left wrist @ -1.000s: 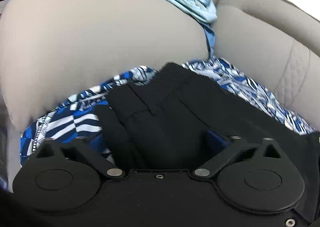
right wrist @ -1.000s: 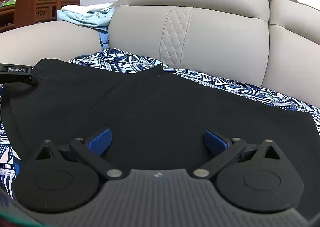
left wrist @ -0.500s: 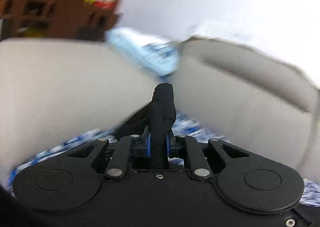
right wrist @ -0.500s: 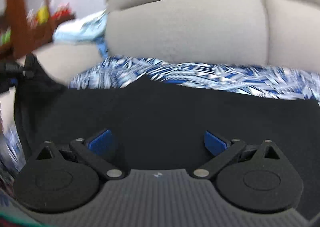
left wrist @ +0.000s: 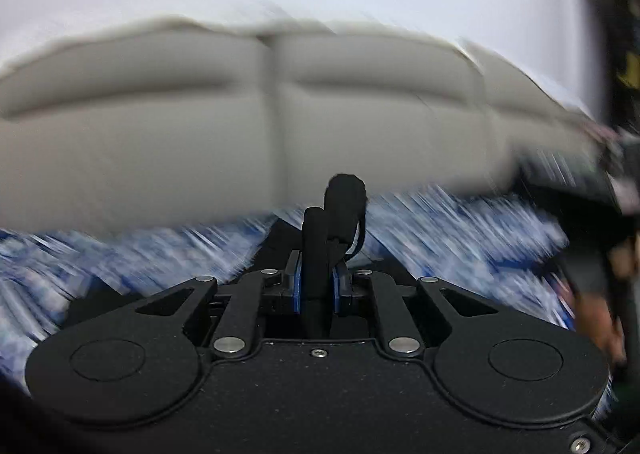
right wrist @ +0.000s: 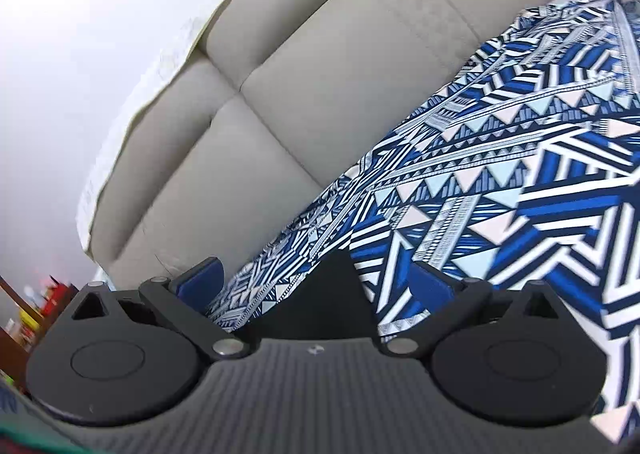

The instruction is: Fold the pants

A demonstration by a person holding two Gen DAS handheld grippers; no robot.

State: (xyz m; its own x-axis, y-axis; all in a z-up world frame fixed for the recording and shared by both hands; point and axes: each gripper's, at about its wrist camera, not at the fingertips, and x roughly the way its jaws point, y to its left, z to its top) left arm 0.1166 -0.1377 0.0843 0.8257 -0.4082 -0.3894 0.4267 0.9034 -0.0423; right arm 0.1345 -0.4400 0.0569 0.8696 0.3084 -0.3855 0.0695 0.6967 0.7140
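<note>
1. We keep the left gripper [left wrist: 316, 288] clamped on the bunched black pants [left wrist: 342, 201]; the blue pads [left wrist: 297, 286] pinch the cloth, which stands up just in front of them.
2. The right gripper [right wrist: 318, 282] is spread wide; a black corner of the pants lies between its pads, not pinched.
3. Under the pants lies the patterned blue cover [right wrist: 500, 181]; we carry the fold across it evenly.
4. Behind the pants rises the sofa back [right wrist: 320, 65]; nothing blocks the fold.

The left tool [left wrist: 316, 286] has its pads pinched nearly together, while the right tool [right wrist: 316, 282] stands wide apart, rolled sideways.
</note>
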